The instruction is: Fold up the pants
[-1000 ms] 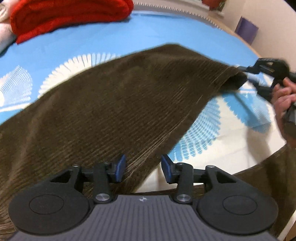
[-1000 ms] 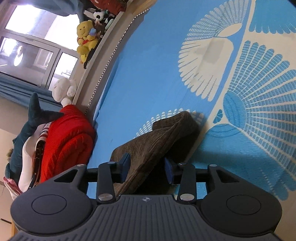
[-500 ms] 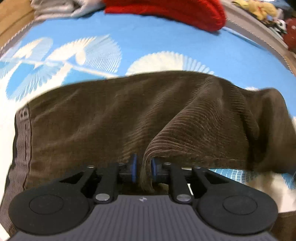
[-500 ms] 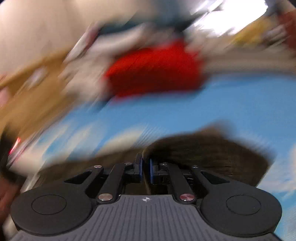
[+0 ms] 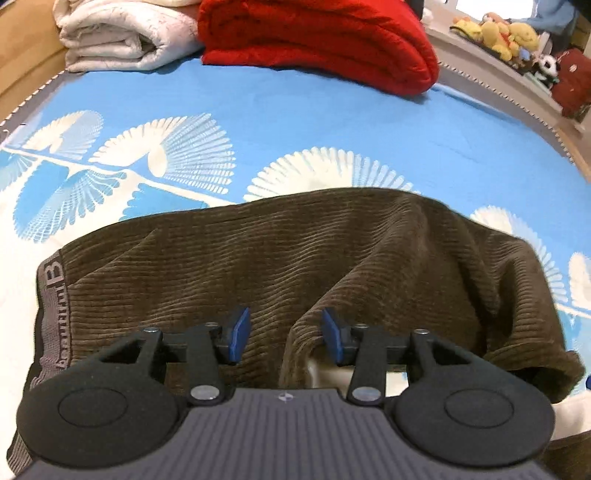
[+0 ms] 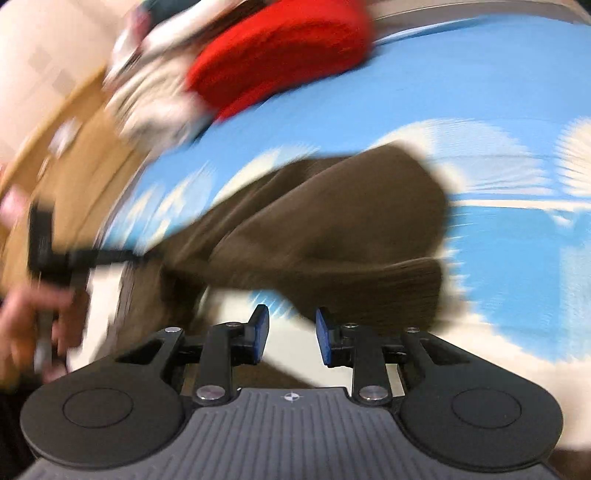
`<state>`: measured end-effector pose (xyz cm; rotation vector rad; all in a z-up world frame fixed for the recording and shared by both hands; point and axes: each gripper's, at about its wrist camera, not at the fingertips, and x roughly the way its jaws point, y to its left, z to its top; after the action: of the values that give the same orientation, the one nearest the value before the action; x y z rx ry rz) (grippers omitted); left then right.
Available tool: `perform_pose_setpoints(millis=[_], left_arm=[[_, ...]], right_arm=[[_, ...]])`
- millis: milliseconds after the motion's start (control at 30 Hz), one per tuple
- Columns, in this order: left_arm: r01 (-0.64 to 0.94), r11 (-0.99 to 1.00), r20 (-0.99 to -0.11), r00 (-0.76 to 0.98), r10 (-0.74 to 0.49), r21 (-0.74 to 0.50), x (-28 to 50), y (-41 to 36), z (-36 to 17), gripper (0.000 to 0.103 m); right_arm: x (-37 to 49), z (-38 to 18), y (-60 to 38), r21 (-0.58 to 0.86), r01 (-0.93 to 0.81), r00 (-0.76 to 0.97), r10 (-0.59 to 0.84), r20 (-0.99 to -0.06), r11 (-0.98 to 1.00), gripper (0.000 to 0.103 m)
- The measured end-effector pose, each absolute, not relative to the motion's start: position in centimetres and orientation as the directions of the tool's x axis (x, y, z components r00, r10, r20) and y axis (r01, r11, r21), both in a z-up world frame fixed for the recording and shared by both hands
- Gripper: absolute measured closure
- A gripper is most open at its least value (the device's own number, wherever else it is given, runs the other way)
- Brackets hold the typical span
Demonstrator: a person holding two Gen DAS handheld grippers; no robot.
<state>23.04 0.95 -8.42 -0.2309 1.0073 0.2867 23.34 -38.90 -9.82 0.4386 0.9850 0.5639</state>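
Lying bunched on the blue-and-white bedsheet, brown corduroy pants sit straight ahead of both sets of jaws. Left gripper: jaws spread wide, gripping nothing; a raised fold of the pants sits between the blue pads, waistband off to the left of them. Right gripper: jaws parted, empty; pants just beyond the tips, view heavily blurred. Red blanket and white folded blanket far ahead of the left jaws, stuffed toys ahead-right.
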Motion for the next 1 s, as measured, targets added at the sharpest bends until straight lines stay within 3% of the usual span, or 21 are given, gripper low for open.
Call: perform_pose_setpoints(millis=[67,167,233,400,500,533,600,667,833,867,933,1000], left_arm=[[-0.304,0.950,-0.852,0.513,0.104,-0.068,23.1,0.6,-8.2,0.055],[-0.189,0.979,-0.838,0.544,0.040,-0.075,23.5,-0.8,-8.0,0.052],[-0.103,0.992,-0.827,0.562,-0.006,-0.077,23.8,-1.6,-8.1,0.039],[0.055,0.993,-0.860,0.496,-0.121,-0.108,25.2,-2.0,-10.2,0.037],[0.121,0.991,-0.886,0.451,-0.110,-0.061,25.3,-2.4,-11.9,0.037],[0.143,0.989,-0.891,0.444,-0.098,-0.037,25.3,-2.5,-12.3,0.037],[0.189,0.982,-0.906,0.417,-0.079,0.002,25.2,-3.1,-13.3,0.037],[0.223,0.974,-0.914,0.402,-0.061,0.033,25.0,-3.5,-13.9,0.037],[0.290,0.954,-0.918,0.394,-0.041,0.082,24.6,-4.1,-14.5,0.034],[0.300,0.946,-0.918,0.398,-0.004,0.126,24.5,-4.3,-15.0,0.038],[0.302,0.933,-0.912,0.405,0.060,0.195,24.5,-4.5,-15.8,0.073],[0.282,0.925,-0.898,0.423,0.117,0.253,24.6,-4.3,-16.0,0.093]], right_arm=[[24.1,-10.4,-41.3,0.643,-0.067,0.483,0.589,-0.648,0.763,0.063],[25.3,-12.8,-42.6,0.686,0.168,0.508,0.534,-0.676,0.708,0.061],[26.1,-15.0,-42.8,0.693,0.317,0.477,0.523,-0.706,0.647,0.061],[27.1,-16.2,-40.6,0.710,0.405,0.458,0.544,-0.703,0.576,0.061],[27.7,-16.2,-39.5,0.657,0.446,0.420,0.506,-0.753,0.608,0.061],[27.6,-16.5,-39.5,0.642,0.466,0.411,0.494,-0.766,0.609,0.063],[27.5,-17.0,-39.3,0.604,0.507,0.393,0.459,-0.797,0.615,0.081],[27.0,-17.1,-39.5,0.566,0.561,0.382,0.417,-0.824,0.604,0.093],[26.5,-15.2,-40.6,0.580,0.555,0.470,0.351,-0.810,0.596,0.095],[26.5,-14.2,-41.0,0.599,0.530,0.516,0.333,-0.790,0.600,0.095],[26.4,-12.0,-41.7,0.633,0.462,0.613,0.293,-0.734,0.621,0.095],[26.2,-9.1,-42.8,0.651,0.371,0.727,0.228,-0.647,0.662,0.096]])
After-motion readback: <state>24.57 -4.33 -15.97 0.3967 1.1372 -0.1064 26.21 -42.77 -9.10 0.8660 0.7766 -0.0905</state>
